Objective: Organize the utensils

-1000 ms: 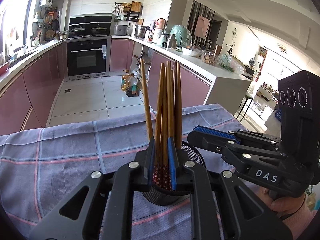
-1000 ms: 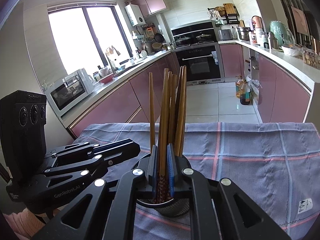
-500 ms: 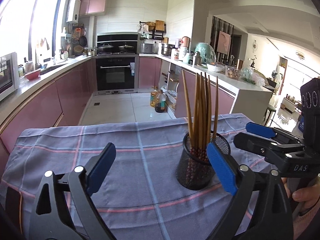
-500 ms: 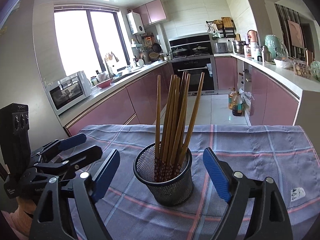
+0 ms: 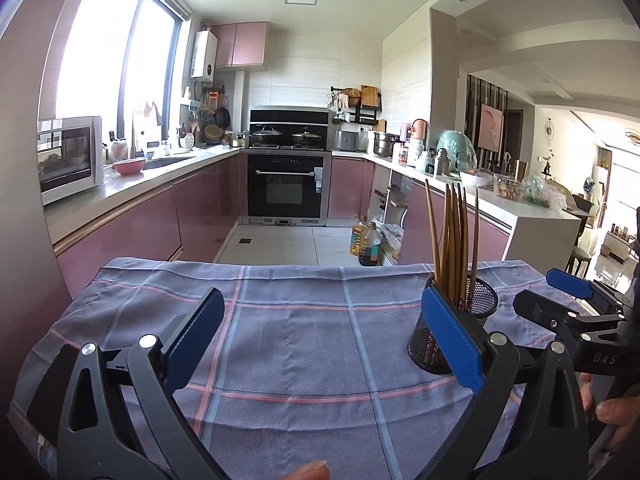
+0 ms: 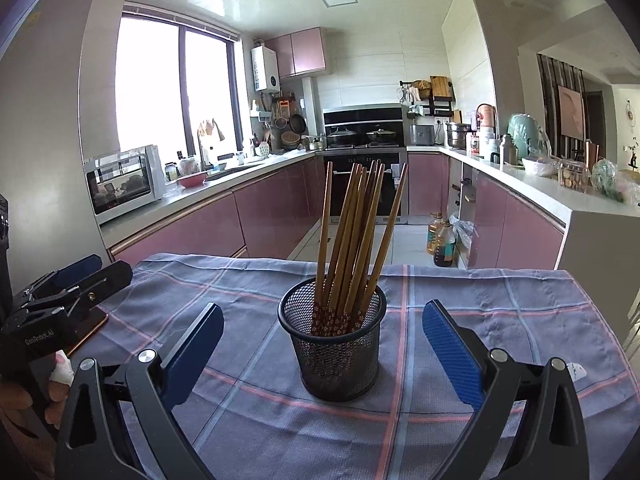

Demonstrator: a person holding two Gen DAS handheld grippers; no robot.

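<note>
A black mesh cup (image 6: 338, 356) stands upright on the checked blue cloth (image 6: 480, 300) and holds several brown chopsticks (image 6: 352, 232), patterned ends down. My right gripper (image 6: 323, 308) faces the cup from close by. Its jaws are opening wide to either side of the cup, and nothing touches the pads. My left gripper (image 5: 320, 296) is open over bare cloth. In that view the cup (image 5: 486, 300) and chopsticks (image 5: 454, 240) stand behind its right finger (image 5: 452, 336). Each gripper shows at the edge of the other's view: the right one (image 5: 560, 296), the left one (image 6: 96, 272).
The cloth-covered table ends at its far edge (image 5: 280, 268), with tiled kitchen floor beyond. Oil bottles (image 5: 366, 242) stand on the floor by a white counter (image 6: 560, 200). A dark flat thing with an orange edge (image 6: 92, 326) lies under the left gripper. A fingertip (image 5: 308, 472) shows at the bottom.
Both grippers were shut on the chopsticks in the cup; both have opened wide and drawn back. The left one has swung left, so the cup now sits at its right.
</note>
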